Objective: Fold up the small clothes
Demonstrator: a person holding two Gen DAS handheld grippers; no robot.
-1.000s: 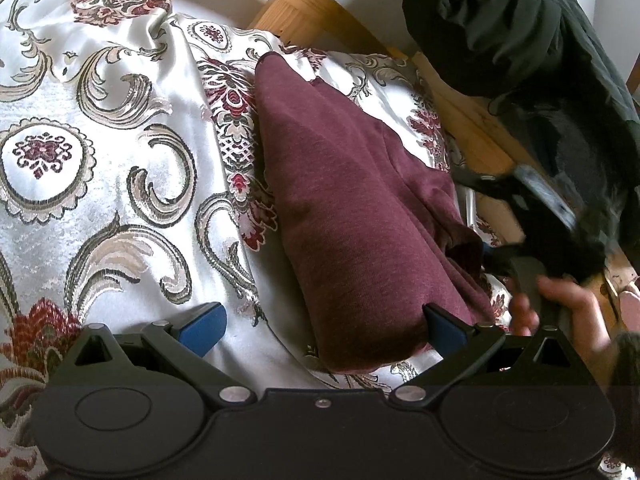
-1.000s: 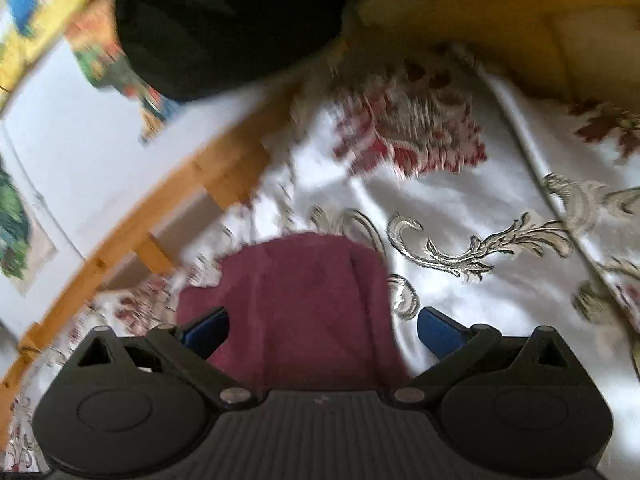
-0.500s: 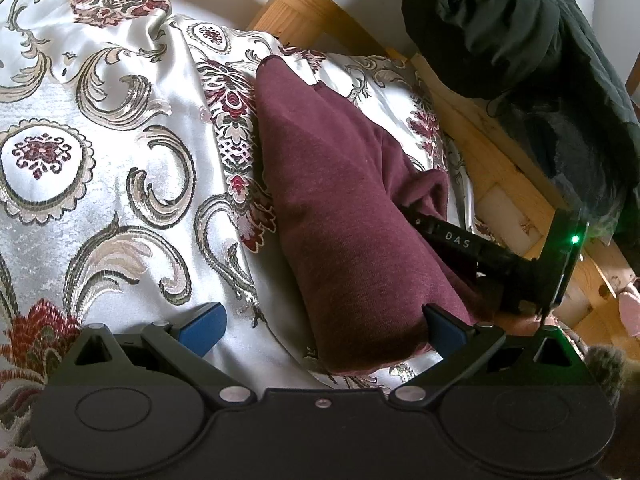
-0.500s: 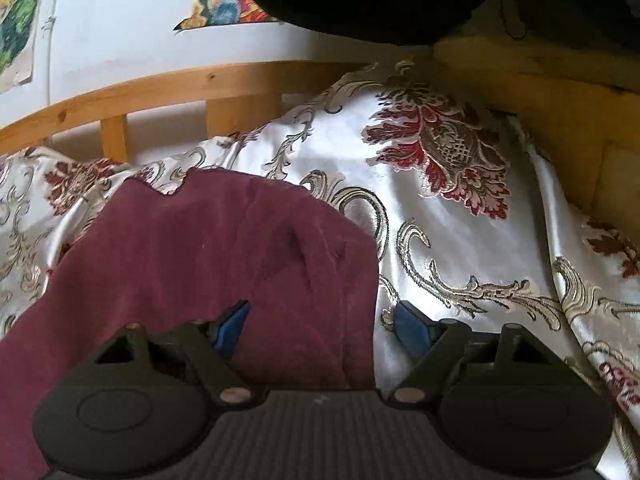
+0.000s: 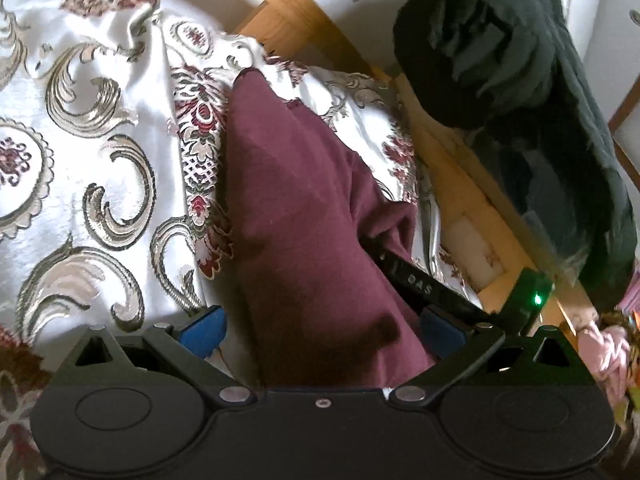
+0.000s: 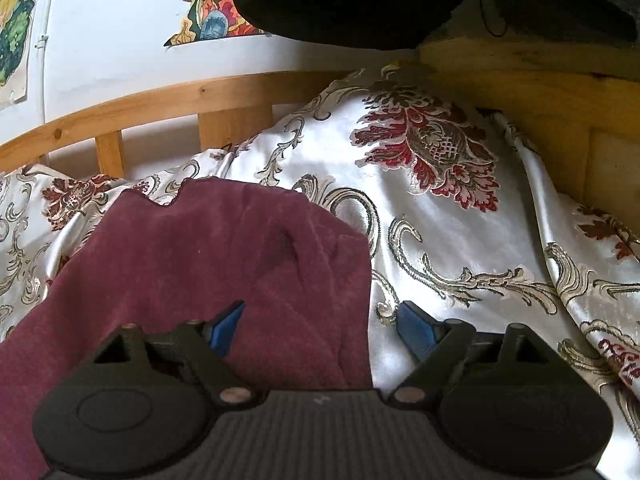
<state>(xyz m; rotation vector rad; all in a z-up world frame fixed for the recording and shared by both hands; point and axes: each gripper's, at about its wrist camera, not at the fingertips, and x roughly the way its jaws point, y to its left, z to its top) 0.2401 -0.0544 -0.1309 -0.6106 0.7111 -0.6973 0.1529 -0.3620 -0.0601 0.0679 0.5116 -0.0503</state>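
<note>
A maroon garment [image 5: 304, 216] lies folded lengthwise on a white bedspread [image 5: 88, 160] with floral scrolls. My left gripper [image 5: 320, 330] is open, its blue pads on either side of the garment's near end. The right gripper's black body [image 5: 424, 286] reaches into the garment's right side in the left wrist view. In the right wrist view the right gripper [image 6: 320, 326] is open over the garment's [image 6: 208, 264] right edge, the left pad above the cloth, the right pad above the bedspread [image 6: 460, 232].
A wooden bed rail [image 5: 320, 28] runs along the far side, with a white wall [image 6: 120, 40] bearing posters behind it. A dark jacket [image 5: 520, 100] hangs over the wooden bed end [image 6: 540, 92] on the right. Pink cloth [image 5: 608, 344] lies at the far right.
My right gripper swung in from the right and down onto the garment's right edge. My left gripper moved forward, so the garment's near end now sits between its pads.
</note>
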